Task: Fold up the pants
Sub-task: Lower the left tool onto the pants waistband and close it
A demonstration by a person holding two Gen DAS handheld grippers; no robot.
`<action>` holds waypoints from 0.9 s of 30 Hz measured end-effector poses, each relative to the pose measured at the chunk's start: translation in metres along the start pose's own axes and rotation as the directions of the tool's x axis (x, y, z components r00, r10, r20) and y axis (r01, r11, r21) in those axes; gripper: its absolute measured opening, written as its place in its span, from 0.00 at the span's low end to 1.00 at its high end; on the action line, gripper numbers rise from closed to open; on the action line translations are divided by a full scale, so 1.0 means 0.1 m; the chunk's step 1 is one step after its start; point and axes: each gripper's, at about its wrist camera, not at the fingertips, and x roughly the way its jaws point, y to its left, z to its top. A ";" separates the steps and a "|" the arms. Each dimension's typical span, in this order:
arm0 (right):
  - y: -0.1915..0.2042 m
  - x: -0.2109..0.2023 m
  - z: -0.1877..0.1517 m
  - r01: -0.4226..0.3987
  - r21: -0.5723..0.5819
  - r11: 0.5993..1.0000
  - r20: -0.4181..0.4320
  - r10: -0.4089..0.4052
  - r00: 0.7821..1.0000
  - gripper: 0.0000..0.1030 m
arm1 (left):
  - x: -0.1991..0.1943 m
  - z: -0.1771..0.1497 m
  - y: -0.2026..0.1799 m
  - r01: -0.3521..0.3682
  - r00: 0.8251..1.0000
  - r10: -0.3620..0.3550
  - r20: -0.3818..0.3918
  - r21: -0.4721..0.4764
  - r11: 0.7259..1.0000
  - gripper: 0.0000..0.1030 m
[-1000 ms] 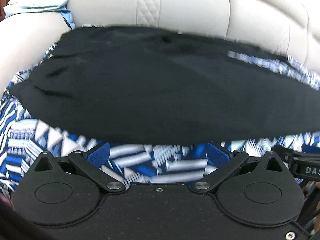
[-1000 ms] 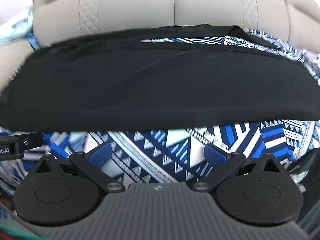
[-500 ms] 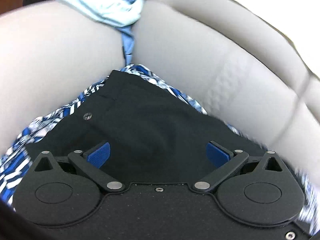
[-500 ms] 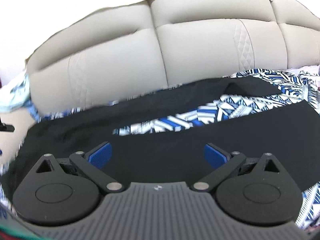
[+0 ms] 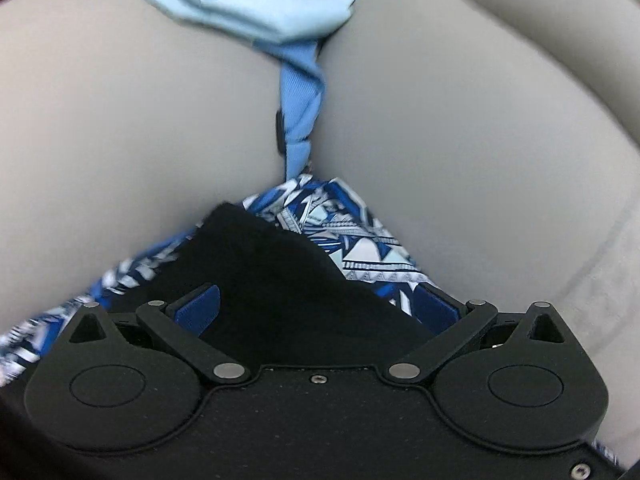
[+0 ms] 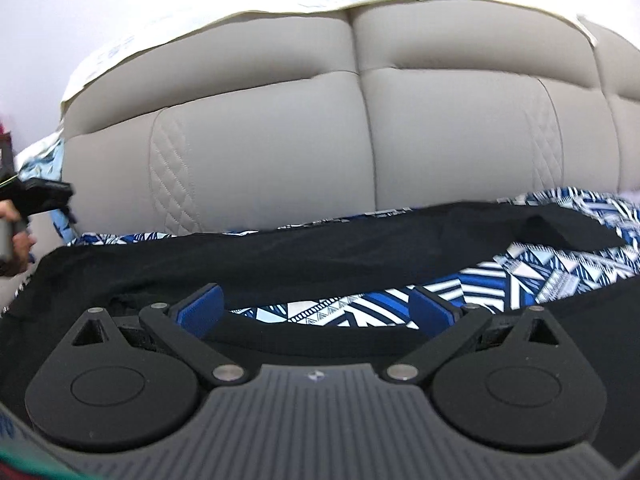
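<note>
Both grippers have swung up and toward the sofa back since the earlier frames, so the black pants now fill only the lower part of each view instead of spreading across it.

Left gripper [image 5: 318, 306] stands wide, its blue pads [image 5: 200, 306] far apart and clamping nothing; a pointed corner of the pants [image 5: 276, 280] lies between and just ahead of them at lower centre. Under that corner the blue-and-white patterned cloth [image 5: 360, 244] shows on both sides. Beyond it, a twisted light blue garment [image 5: 300, 92] runs up the crease between two grey cushions [image 5: 460, 128] to a paler heap at the top of the frame.

Right gripper [image 6: 318, 312] is also spread wide, with nothing between its pads. The pants [image 6: 320, 252] stretch across the middle of this view in a long band, a second black edge sitting close under the fingers, with the patterned cloth [image 6: 500, 276] showing in the gap. Behind rises the quilted sofa back [image 6: 360, 132]. At the far left edge a person's hand [image 6: 18, 236] grips the other tool's handle.
</note>
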 end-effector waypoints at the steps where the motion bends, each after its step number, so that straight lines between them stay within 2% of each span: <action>1: 0.00 0.01 -0.01 0.000 -0.015 1.000 0.006 0.000 1.000 1.00 | 0.10 0.01 -0.02 -0.020 1.000 0.020 -0.015 -0.016 1.000 1.00; 4: -0.01 0.03 -0.06 0.007 -0.038 0.999 0.014 -0.007 1.000 1.00 | 0.35 0.03 -0.05 -0.090 0.995 0.088 -0.037 -0.049 0.995 1.00; 7: -0.05 0.05 -0.09 0.002 -0.032 0.999 0.016 -0.002 1.000 1.00 | 0.48 0.05 -0.11 -0.182 0.983 0.181 -0.042 -0.019 0.983 1.00; 9: -0.07 0.07 -0.11 -0.004 -0.023 1.000 0.010 0.004 1.000 1.00 | 0.55 0.06 -0.12 -0.224 0.973 0.224 -0.055 -0.005 0.975 0.94; 10: -0.07 0.09 -0.12 -0.004 -0.021 1.000 0.002 0.004 1.000 1.00 | 0.53 0.05 -0.11 -0.228 0.973 0.228 -0.042 -0.017 0.973 0.83; 11: -0.07 0.10 -0.12 -0.004 -0.020 1.000 -0.004 0.004 1.000 1.00 | 0.48 0.04 -0.09 -0.227 0.974 0.226 -0.019 -0.038 0.973 0.66; 12: -0.06 0.11 -0.13 -0.002 -0.019 1.000 -0.008 0.002 1.000 1.00 | 0.44 0.03 -0.06 -0.215 0.977 0.215 -0.005 -0.061 0.975 0.57; 13: -0.06 0.11 -0.14 -0.001 -0.019 1.000 -0.010 0.001 1.000 1.00 | 0.38 0.02 -0.02 -0.207 0.978 0.208 0.003 -0.085 0.975 0.37; 14: -0.05 0.11 -0.14 -0.001 -0.020 1.000 -0.009 0.000 1.000 1.00 | 0.32 0.01 0.04 -0.189 0.982 0.190 0.005 -0.108 0.976 0.21; 15: -0.04 0.10 -0.14 -0.001 -0.020 1.000 -0.006 0.001 1.000 1.00 | 0.28 0.01 0.08 -0.150 0.988 0.151 0.004 -0.119 0.981 0.16; 16: -0.02 0.09 -0.14 -0.004 -0.021 1.000 -0.004 0.004 1.000 1.00 | 0.23 0.03 0.14 -0.098 0.995 0.099 0.005 -0.131 0.987 0.05; 17: -0.01 0.08 -0.14 -0.011 -0.019 1.000 -0.004 0.011 1.000 1.00 | 0.17 0.03 0.17 -0.059 0.998 0.061 0.013 -0.133 0.989 0.04; 20: 0.04 0.05 -0.12 -0.035 -0.013 0.999 -0.001 0.035 0.999 1.00 | -0.10 0.02 0.20 -0.028 0.998 0.034 0.059 -0.094 0.995 0.04; 23: 0.11 -0.01 -0.08 -0.072 -0.001 0.997 0.003 0.072 0.997 1.00 | -0.42 -0.02 0.24 0.030 0.995 -0.027 0.094 -0.031 0.999 0.03; 27: 0.22 -0.04 0.00 -0.186 0.084 0.979 -0.015 0.188 0.982 0.99 | -0.83 -0.08 0.40 0.115 0.986 -0.115 0.117 0.009 0.993 0.03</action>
